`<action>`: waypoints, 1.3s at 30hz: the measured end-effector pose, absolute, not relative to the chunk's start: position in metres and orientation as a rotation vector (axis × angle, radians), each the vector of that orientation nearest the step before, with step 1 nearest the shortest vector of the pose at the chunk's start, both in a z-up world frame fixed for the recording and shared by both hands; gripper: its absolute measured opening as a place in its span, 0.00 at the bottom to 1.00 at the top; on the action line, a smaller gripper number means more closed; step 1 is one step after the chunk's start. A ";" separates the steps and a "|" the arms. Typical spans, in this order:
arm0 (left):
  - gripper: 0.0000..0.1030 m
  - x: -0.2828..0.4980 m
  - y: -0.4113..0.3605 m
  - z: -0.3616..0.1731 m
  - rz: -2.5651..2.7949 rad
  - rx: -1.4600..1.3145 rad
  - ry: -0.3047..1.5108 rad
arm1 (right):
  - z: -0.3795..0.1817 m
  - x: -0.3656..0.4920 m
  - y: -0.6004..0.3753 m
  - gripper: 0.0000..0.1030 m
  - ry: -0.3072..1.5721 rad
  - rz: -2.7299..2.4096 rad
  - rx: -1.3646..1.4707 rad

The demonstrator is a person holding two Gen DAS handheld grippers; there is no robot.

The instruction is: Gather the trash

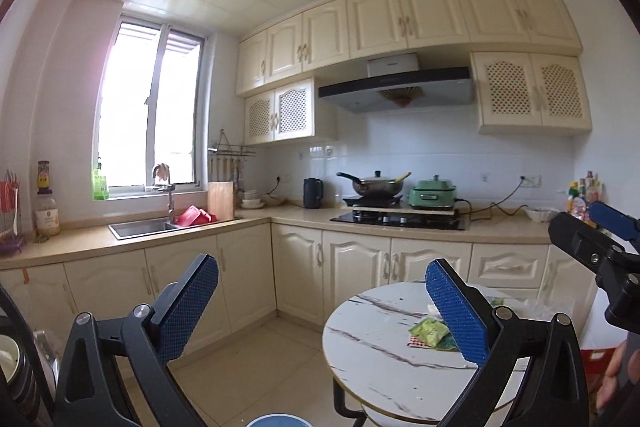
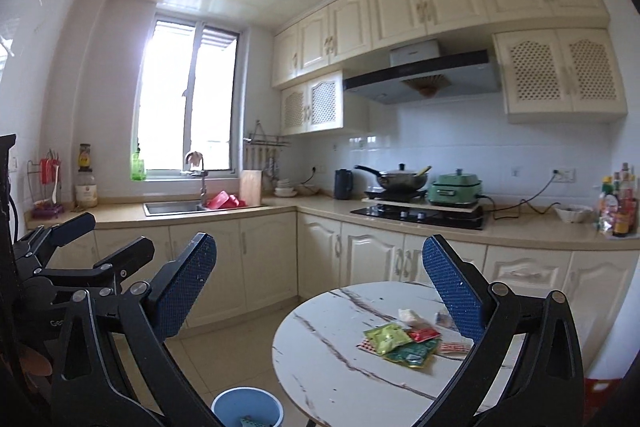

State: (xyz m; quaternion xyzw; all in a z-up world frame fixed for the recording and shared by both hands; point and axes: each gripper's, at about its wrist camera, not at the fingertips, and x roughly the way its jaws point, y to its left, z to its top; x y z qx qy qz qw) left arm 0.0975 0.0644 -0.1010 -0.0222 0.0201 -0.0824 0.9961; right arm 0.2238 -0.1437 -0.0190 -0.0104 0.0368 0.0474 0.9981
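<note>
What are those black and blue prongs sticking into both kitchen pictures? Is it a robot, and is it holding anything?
No robot: a person carries a hand-held gripper in each hand, each with a camera looking along its two fingers. One picture is from the left gripper, the other from the right gripper. Both are open and empty. On the round table lie snack wrappers, the trash to collect. A blue bin stands on the floor beside the table.
</note>
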 end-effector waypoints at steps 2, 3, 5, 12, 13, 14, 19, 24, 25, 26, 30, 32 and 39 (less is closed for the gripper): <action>0.99 0.096 0.062 -0.104 -0.177 -0.034 0.032 | -0.016 0.219 -0.157 1.00 0.069 0.073 -0.012; 0.99 0.095 0.058 -0.105 -0.180 -0.029 0.031 | -0.016 0.218 -0.162 1.00 0.069 0.064 -0.009; 0.99 0.113 0.050 -0.097 -0.180 -0.023 0.023 | -0.015 0.215 -0.181 1.00 0.069 0.051 -0.001; 0.99 0.165 0.019 -0.091 -0.218 0.011 0.062 | -0.024 0.221 -0.221 1.00 0.088 -0.013 0.019; 0.99 0.173 0.014 -0.093 -0.221 0.018 0.078 | -0.027 0.224 -0.228 1.00 0.097 -0.024 0.025; 0.99 0.188 0.008 -0.088 -0.224 0.025 0.095 | -0.030 0.228 -0.236 1.00 0.109 -0.037 0.032; 0.99 0.250 -0.020 -0.096 -0.269 0.061 0.215 | -0.050 0.257 -0.285 1.00 0.202 -0.112 0.070; 0.99 0.331 -0.062 -0.115 -0.334 0.074 0.401 | -0.082 0.300 -0.338 1.00 0.338 -0.190 0.116; 0.99 0.347 -0.072 -0.120 -0.349 0.082 0.424 | -0.088 0.307 -0.346 1.00 0.358 -0.193 0.125; 0.99 0.363 -0.083 -0.125 -0.370 0.095 0.456 | -0.097 0.317 -0.356 1.00 0.389 -0.199 0.133; 0.99 0.431 -0.127 -0.145 -0.468 0.106 0.639 | -0.125 0.356 -0.382 1.00 0.495 -0.214 0.133; 0.99 0.466 -0.148 -0.151 -0.486 0.120 0.718 | -0.142 0.379 -0.397 1.00 0.563 -0.217 0.131; 0.99 0.543 -0.200 -0.166 -0.527 0.232 0.807 | -0.184 0.444 -0.439 1.00 0.712 -0.223 0.151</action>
